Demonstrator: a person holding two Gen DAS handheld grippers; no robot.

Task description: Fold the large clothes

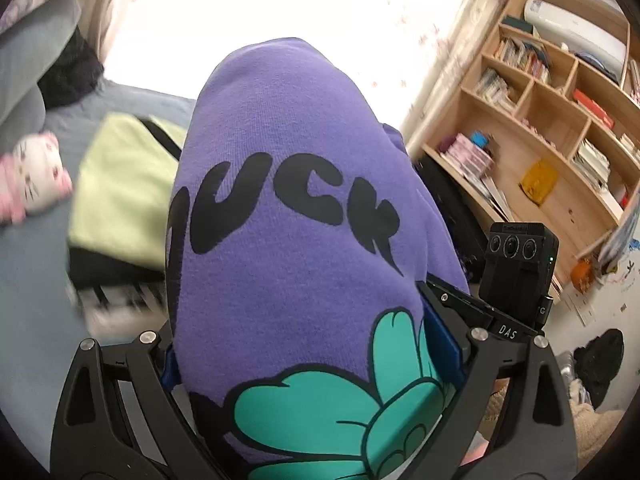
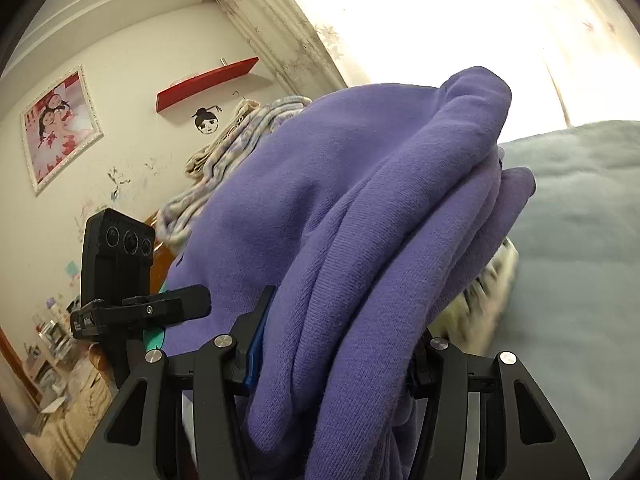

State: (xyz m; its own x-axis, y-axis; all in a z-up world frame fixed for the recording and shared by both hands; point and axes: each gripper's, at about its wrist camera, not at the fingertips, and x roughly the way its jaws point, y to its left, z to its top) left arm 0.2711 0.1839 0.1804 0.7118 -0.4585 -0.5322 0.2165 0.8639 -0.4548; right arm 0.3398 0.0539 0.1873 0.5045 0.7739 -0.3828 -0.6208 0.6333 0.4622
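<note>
A purple sweatshirt (image 1: pixel 288 200) with black letters and a teal flower print fills the left wrist view. My left gripper (image 1: pixel 308 356) is shut on it and holds it above the bed. In the right wrist view the same sweatshirt (image 2: pixel 360 208) lies in thick folds. My right gripper (image 2: pixel 336 360) is shut on the bunched layers. The other gripper's camera block (image 2: pixel 118 248) shows at the left, close beside it. Most of both pairs of fingers is hidden by cloth.
A grey bed (image 1: pixel 36 320) lies below with a stack of folded clothes (image 1: pixel 120 184), light green on top. A pink and white plush cat (image 1: pixel 32 180) sits at the left. A wooden bookshelf (image 1: pixel 552 128) stands at the right. Clutter covers the floor (image 1: pixel 592 368).
</note>
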